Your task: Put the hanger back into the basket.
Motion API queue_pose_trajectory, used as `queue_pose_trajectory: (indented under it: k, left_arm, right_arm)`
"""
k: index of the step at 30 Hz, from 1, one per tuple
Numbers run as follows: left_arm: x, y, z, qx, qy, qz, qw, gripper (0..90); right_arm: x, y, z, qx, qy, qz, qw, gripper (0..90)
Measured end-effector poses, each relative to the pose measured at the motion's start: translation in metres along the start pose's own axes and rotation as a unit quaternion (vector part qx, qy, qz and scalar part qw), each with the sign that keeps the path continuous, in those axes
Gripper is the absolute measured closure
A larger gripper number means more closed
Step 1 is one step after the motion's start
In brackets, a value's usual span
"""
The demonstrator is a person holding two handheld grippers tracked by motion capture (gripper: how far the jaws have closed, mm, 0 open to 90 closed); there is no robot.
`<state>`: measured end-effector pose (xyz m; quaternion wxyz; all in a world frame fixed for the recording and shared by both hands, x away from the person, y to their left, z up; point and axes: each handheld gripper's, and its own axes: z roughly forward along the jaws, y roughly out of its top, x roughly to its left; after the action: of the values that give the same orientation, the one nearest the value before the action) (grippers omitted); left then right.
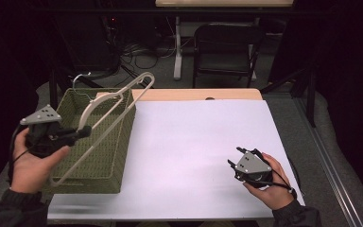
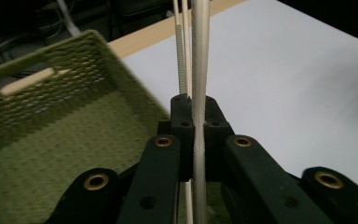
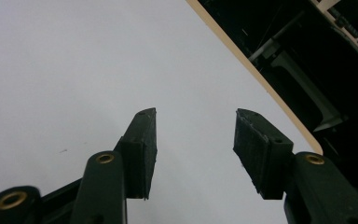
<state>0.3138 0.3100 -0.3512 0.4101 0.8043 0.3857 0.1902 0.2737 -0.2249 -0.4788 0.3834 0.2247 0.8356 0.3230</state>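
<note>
Cream plastic clothes hanger (image 1: 108, 111) hangs tilted over the green woven rectangular basket (image 1: 101, 156) at the white-covered table's (image 1: 194, 156) left, pinched in the left gripper (image 1: 82, 132). Right gripper (image 3: 193, 135) hovers over bare covering, jaws spread wide.

The basket (image 1: 99, 156) reads as green woven cloth or cord, rough and matt. The hanger (image 1: 105, 105) is pale, smooth and matt, plastic or painted wood, hard to tell which. The left tongs (image 2: 194, 121) are matt black plastic with brass-looking rivets. The right tongs (image 3: 193, 140) show the same black finish, with rougher faces on the pads (image 3: 251, 140). The table (image 1: 198, 94) has a light wood edge under a smooth, matt white sheet (image 1: 198, 156).
</note>
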Motion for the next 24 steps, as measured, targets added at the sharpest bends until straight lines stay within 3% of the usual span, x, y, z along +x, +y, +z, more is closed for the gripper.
queue_pose_trajectory:
  k: [5, 14, 19, 24]
  left_arm:
    - [0.03, 0.0, 0.008, 0.001, 0.021, 0.002, 0.9998, 87.1]
    - [0.069, -0.011, 0.027, 0.015, 0.038, 0.007, 0.9991, 87.0]
    - [0.08, -0.03, 0.031, 0.033, 0.043, 0.03, 0.9981, 87.0]
    - [0.085, -0.045, 0.035, 0.05, 0.05, 0.024, 0.9972, 87.0]
  right_arm:
    - [0.0, -0.011, 0.003, 0.008, -0.004, 0.019, 0.9998, 49.4]
    - [-0.003, -0.028, 0.004, 0.015, -0.011, 0.049, 0.9986, 49.4]
    - [-0.004, -0.035, 0.003, 0.017, -0.016, 0.059, 0.998, 49.4]
    - [-0.005, -0.037, 0.003, 0.017, -0.017, 0.063, 0.9977, 49.4]
